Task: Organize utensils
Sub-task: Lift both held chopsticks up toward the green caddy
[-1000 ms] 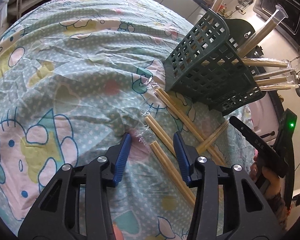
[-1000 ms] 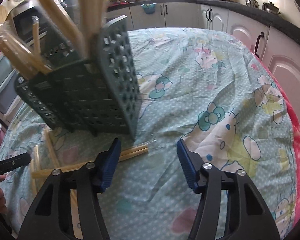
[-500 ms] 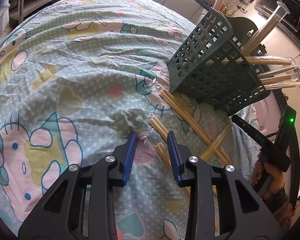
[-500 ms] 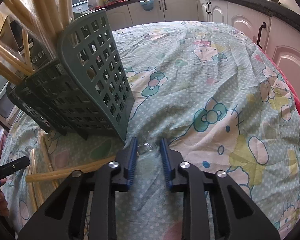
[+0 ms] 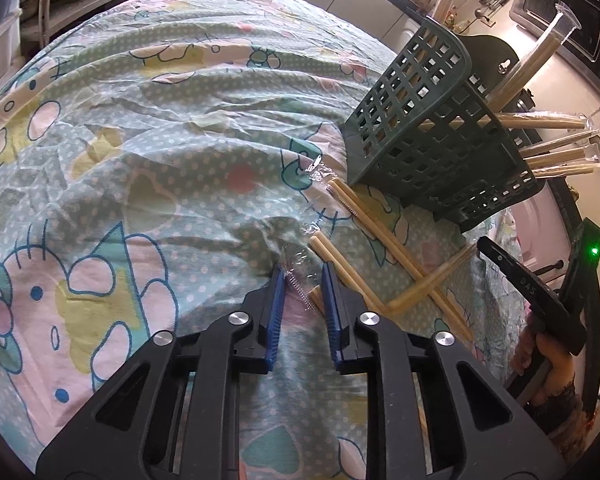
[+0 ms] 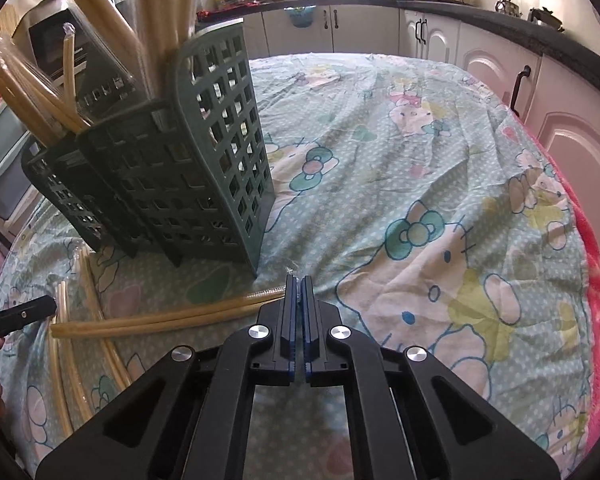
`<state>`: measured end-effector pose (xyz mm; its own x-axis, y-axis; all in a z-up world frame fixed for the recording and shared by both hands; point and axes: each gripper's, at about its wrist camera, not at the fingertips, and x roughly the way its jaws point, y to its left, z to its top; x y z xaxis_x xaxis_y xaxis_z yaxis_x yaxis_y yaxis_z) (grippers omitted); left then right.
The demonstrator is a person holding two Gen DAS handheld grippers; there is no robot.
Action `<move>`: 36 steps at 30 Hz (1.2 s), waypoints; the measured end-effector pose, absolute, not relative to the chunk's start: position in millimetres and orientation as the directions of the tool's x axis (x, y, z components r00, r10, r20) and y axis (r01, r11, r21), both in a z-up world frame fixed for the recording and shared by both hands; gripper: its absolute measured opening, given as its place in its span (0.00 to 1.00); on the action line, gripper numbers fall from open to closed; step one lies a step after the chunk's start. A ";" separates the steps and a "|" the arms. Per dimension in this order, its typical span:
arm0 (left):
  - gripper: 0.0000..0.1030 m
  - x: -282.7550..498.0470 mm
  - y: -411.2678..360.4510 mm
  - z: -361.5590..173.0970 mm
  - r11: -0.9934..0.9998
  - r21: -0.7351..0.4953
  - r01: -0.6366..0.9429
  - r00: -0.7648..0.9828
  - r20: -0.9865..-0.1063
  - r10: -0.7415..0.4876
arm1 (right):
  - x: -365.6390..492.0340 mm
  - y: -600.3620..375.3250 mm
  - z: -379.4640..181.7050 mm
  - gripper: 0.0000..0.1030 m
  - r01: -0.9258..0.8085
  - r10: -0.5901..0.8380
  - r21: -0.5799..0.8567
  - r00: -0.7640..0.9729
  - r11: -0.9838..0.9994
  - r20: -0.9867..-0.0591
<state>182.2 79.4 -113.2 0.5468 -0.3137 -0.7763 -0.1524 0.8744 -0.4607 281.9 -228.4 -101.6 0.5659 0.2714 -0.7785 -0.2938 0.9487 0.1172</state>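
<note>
Clear plastic wrapping at the tip of one chopstick pair (image 6: 168, 316) is pinched by the right hand-held gripper (image 6: 299, 280), fully closed, for lifting toward the green basket (image 6: 172, 176). Another wrapped pair (image 5: 314, 300) lies between the closing left hand-held gripper (image 5: 302, 272), ungripped, on the table (image 5: 140, 140).

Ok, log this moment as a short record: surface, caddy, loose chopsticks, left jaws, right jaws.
surface: cartoon-print cloth over a table
caddy: green lattice utensil caddy, upright, wrapped chopstick pairs standing in it
loose chopsticks: several wrapped pairs lying crossed on the cloth beside the caddy
left gripper: jaws closing around a clear wrapper end
right gripper: jaws shut on the wrapper end of one pair
</note>
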 end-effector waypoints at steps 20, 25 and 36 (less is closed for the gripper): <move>0.02 158.6 94.0 -65.3 0.883 -0.461 -0.093 0.636 -0.709 -0.303 | 231.9 -215.8 -37.9 0.02 -0.398 0.378 0.133 0.638 0.908 -0.671; 0.02 153.8 92.3 -46.0 0.887 -0.456 -0.070 0.668 -0.682 -0.298 | 219.8 -207.6 -16.7 0.02 -0.436 0.413 0.131 0.653 0.890 -0.635; 0.02 141.7 81.5 -8.0 0.894 -0.448 0.001 0.729 -0.612 -0.308 | 186.3 -179.1 28.2 0.02 -0.541 0.485 0.073 0.676 0.838 -0.555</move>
<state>141.7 81.5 -8.0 0.7287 -0.3076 -0.6119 0.0011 0.8940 -0.4481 186.3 -179.1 28.2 0.6762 0.4848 -0.5547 -0.5411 0.8378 0.0727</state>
